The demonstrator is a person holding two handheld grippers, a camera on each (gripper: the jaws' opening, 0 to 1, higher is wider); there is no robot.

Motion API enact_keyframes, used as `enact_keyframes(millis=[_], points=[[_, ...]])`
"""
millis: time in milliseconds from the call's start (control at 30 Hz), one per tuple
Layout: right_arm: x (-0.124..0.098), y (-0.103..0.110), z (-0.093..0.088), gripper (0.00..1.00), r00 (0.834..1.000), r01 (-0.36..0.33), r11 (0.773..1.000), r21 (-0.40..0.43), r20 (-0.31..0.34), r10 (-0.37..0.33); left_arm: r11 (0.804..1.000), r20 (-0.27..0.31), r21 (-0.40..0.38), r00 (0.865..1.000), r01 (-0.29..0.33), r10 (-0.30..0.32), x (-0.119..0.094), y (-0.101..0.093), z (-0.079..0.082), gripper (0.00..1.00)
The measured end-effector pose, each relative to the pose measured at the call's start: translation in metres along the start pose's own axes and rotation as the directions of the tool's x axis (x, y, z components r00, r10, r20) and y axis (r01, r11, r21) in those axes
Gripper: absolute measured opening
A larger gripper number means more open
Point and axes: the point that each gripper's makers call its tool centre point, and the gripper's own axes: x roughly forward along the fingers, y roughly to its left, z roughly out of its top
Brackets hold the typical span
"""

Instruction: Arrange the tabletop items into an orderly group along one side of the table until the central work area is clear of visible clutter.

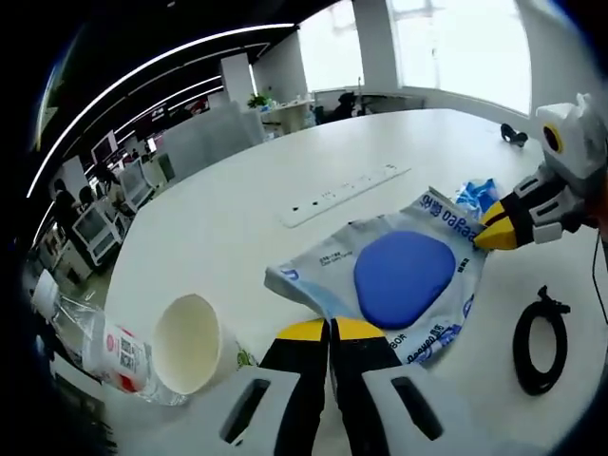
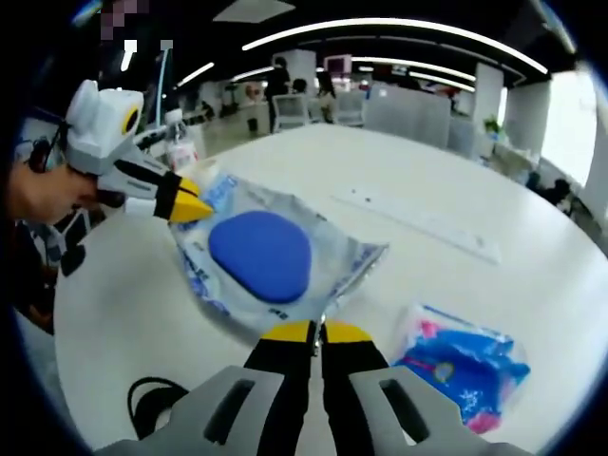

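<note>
Both claws, the left claw [image 1: 330, 329] and the right claw [image 2: 319, 332], are pinching closed on opposite edges of the clear package [image 1: 399, 275] with the blue pad.

Your left gripper [image 1: 330, 328] pinches the near edge of the clear packet [image 1: 399, 275] with the blue pad. Your right gripper [image 1: 492, 231] clamps its far corner. A paper cup [image 1: 190, 344] lies beside a plastic bottle [image 1: 90, 342].
</note>
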Motion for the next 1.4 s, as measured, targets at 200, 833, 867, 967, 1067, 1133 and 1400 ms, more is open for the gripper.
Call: enact_keyframes(millis=[200, 833, 867, 967, 1067, 1133, 1400], points=[[0.003, -0.002, 0.000, 0.00, 1.000, 0.005, 1.000, -0.014, 0.004, -0.005, 1.000, -0.002, 0.009, 1.000, -0.003, 0.003, 0.003, -0.001, -0.001, 0.00], [0.017, -0.004, 0.001, 0.00, 1.000, 0.005, 1.000, -0.017, -0.009, -0.005, 0.999, -0.025, -0.008, 0.999, -0.036, 0.036, 0.016, 0.006, -0.010, 0.00], [0.017, -0.004, 0.000, 0.00, 1.000, 0.007, 1.000, -0.018, -0.009, -0.007, 0.999, -0.025, -0.006, 0.999, -0.037, 0.037, 0.016, 0.005, -0.011, 0.00], [0.018, -0.005, -0.001, 0.00, 1.000, 0.011, 1.000, -0.012, -0.009, -0.011, 0.999, -0.028, 0.001, 0.999, -0.037, 0.037, 0.017, 0.004, -0.012, 0.00], [0.020, -0.005, -0.004, 0.00, 1.000, 0.011, 1.000, -0.004, -0.012, -0.011, 0.999, -0.033, 0.003, 0.999, -0.036, 0.036, 0.019, 0.004, -0.014, 0.01], [0.021, -0.005, -0.005, 0.00, 1.000, 0.010, 1.000, -0.003, -0.014, -0.010, 0.999, -0.036, 0.009, 0.999, -0.038, 0.039, 0.021, 0.004, -0.015, 0.01], [0.026, -0.006, -0.008, 0.00, 0.999, 0.017, 1.000, -0.003, -0.029, -0.017, 0.997, -0.052, 0.053, 0.997, -0.052, 0.055, 0.025, 0.006, -0.017, 0.01]])
